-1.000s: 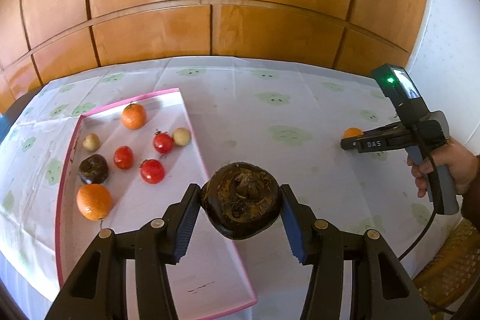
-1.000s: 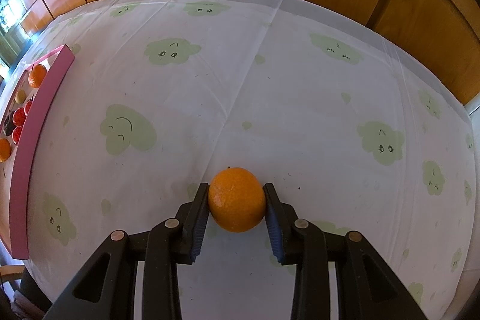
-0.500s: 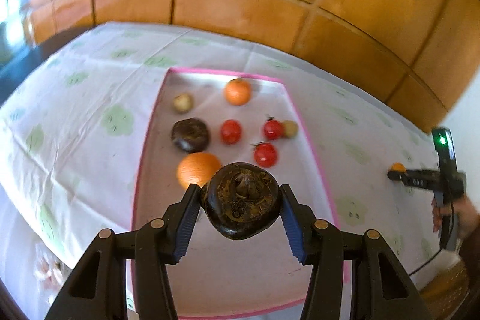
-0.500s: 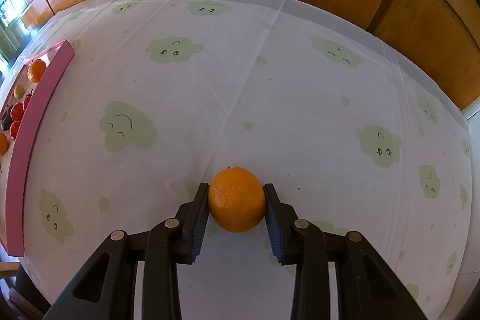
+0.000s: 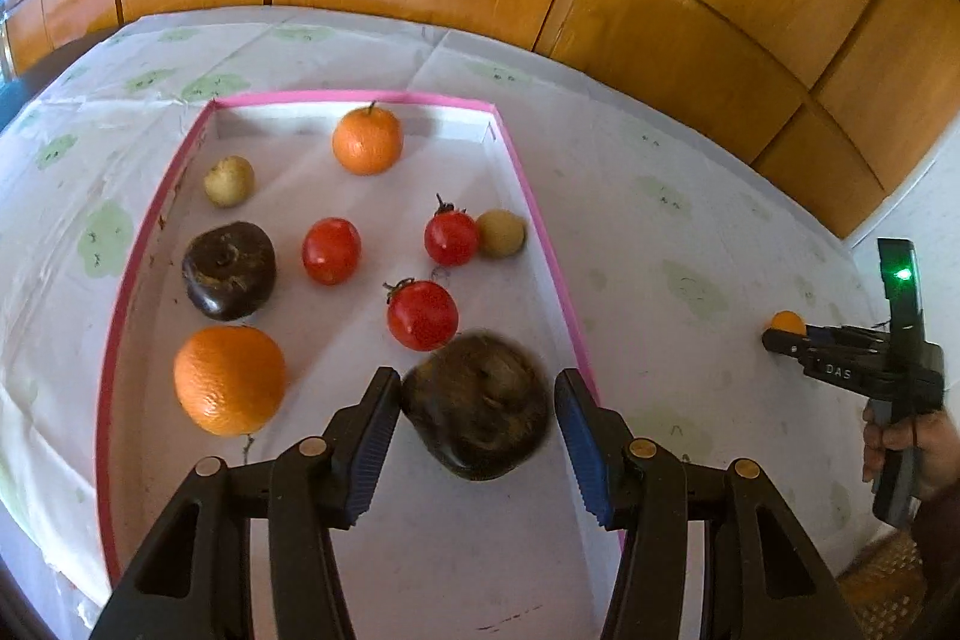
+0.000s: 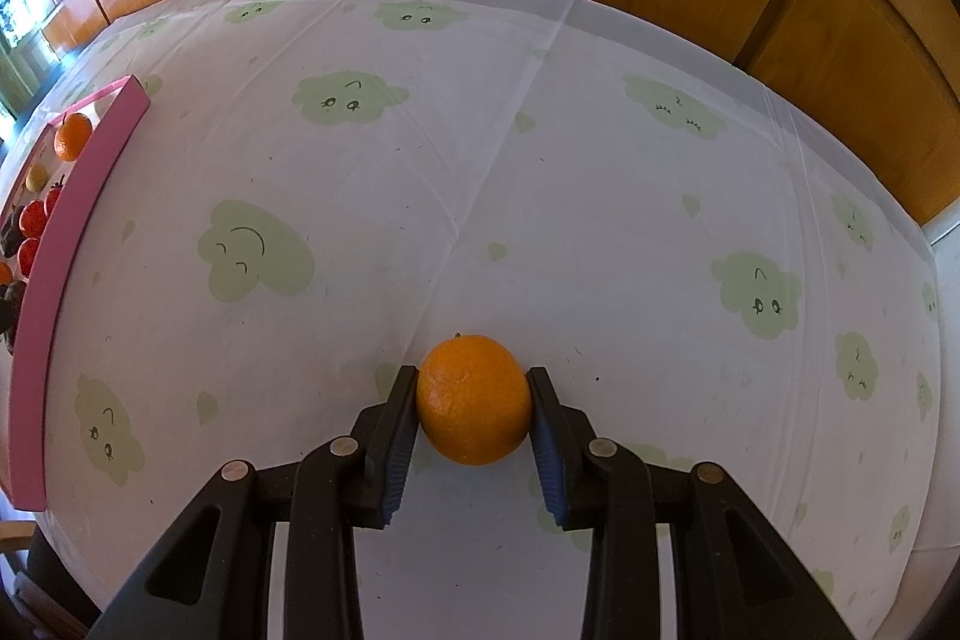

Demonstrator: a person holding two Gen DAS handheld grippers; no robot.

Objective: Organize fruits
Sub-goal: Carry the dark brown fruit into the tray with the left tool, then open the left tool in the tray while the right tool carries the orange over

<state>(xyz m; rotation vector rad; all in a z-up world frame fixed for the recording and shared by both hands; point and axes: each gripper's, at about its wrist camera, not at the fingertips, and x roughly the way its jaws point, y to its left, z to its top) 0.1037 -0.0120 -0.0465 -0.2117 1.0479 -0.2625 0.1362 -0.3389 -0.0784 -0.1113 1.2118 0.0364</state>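
Mangosteen (image 5: 477,421) between opening left gripper (image 5: 478,433) fingers, over tray (image 5: 543,226).

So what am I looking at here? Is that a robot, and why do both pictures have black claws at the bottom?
No robot: a person holds a two-finger gripper in each hand, and each carries a wide-angle camera looking along its fingers. That is why claws fill the bottom of both views.

The left gripper hangs over a pink-rimmed tray on the cloud-print tablecloth. Its jaws are opening, and the dark brown fruit between them is blurred, apparently dropping free. Already in the tray: two oranges, three tomatoes, two pale yellowish fruits and another dark one.

The right gripper is closed on a small orange over the bare cloth. The left view shows it from the side, with the hand holding it.
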